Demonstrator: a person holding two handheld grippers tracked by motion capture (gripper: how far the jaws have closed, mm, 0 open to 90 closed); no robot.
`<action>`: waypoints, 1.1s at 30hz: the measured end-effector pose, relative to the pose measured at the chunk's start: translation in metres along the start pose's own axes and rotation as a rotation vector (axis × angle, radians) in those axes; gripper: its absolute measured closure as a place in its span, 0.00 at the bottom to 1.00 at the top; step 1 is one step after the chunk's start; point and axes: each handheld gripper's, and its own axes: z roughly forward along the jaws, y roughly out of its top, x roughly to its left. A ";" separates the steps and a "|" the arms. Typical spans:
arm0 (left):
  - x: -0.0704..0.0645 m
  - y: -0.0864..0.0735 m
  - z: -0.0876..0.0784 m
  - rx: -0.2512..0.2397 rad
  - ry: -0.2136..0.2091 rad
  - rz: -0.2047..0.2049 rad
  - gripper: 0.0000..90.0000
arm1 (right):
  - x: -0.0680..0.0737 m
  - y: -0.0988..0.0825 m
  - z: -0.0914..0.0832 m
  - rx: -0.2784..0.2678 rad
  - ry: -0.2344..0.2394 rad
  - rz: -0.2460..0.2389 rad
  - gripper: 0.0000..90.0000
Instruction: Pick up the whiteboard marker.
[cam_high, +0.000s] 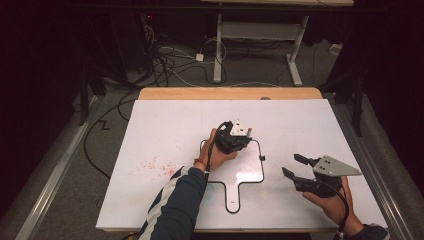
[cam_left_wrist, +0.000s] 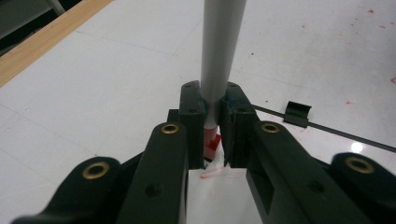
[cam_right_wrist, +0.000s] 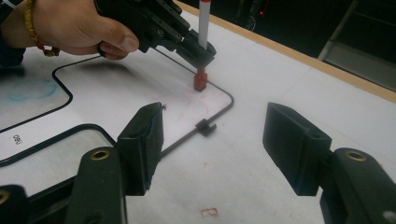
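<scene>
In the high view, the left gripper (cam_high: 241, 136) sits over the upper part of a small whiteboard (cam_high: 250, 172) with a black frame and a short handle, which lies flat on the white table (cam_high: 165, 130); the left hand (cam_high: 217, 150) wraps the gripper body, and a marker (cam_high: 248, 132) rises out of its jaws; the right gripper (cam_high: 296, 166) hovers to the right of the board, well apart from it, jaws spread and empty, carried by the right hand (cam_high: 332, 200); red smudges (cam_high: 157, 165) speckle the table left of the board.

In the left gripper view, the two black jaws are clamped tight on the grey barrel of the marker (cam_left_wrist: 219, 51), which stands nearly upright; its red tip (cam_left_wrist: 211, 142) points down at the white surface, and faint red strokes lie just below it; a black clip (cam_left_wrist: 297, 113) sits on the board's edge nearby.

In the right gripper view, the right gripper (cam_right_wrist: 212, 142) has its jaws wide apart with nothing between them; beyond them the left gripper (cam_right_wrist: 198, 53) holds the marker (cam_right_wrist: 203, 21) with its red tip (cam_right_wrist: 200, 80) touching the board near its rounded corner, among pale red marks.
</scene>
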 end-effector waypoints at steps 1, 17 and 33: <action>-0.002 0.001 0.001 -0.005 -0.016 -0.006 0.88 | 0.000 0.000 0.000 0.000 0.000 0.000 0.44; 0.005 0.009 0.012 0.010 0.034 -0.001 0.88 | 0.002 0.000 0.002 -0.001 0.019 -0.015 0.43; -0.002 0.014 0.023 -0.004 0.078 0.011 0.88 | 0.000 -0.001 0.001 -0.004 0.020 -0.012 0.43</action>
